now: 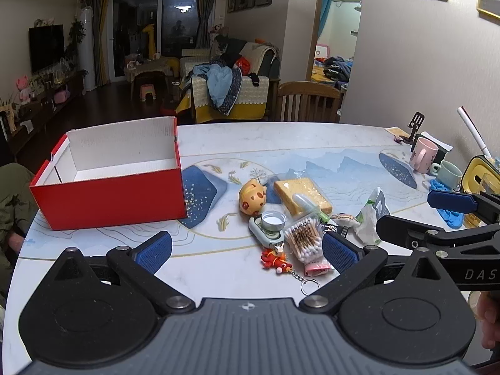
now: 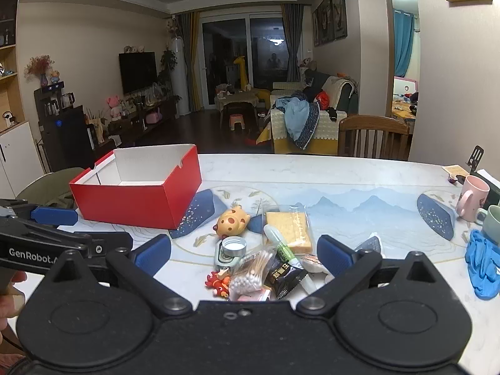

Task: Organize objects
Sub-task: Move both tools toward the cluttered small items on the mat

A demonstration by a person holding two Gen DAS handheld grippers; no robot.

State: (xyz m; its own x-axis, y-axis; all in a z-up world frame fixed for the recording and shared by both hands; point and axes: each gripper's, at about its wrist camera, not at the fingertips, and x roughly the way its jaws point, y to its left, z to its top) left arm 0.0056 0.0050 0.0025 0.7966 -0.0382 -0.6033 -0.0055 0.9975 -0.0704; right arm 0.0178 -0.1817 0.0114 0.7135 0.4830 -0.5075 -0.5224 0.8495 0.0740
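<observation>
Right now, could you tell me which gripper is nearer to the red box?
Left. The left gripper hovers open just right of the red box; the right gripper is open farther right, over the clutter, with the left gripper between it and the box.

- Red box [image 1: 109, 200]: open, white inside, empty, upright at the table's left.
- Small clutter beside it: spotted toy [image 1: 252, 199], yellow sponge [image 1: 301, 195], cotton swabs [image 1: 304, 240].

Warm indoor ceiling light falls evenly on the table [image 1: 281, 143]; the dark glass doors [image 2: 253, 59] mirror a lamp. Both fisheye views bend strongly at the edges, with black corners, yet stay sharp.
</observation>
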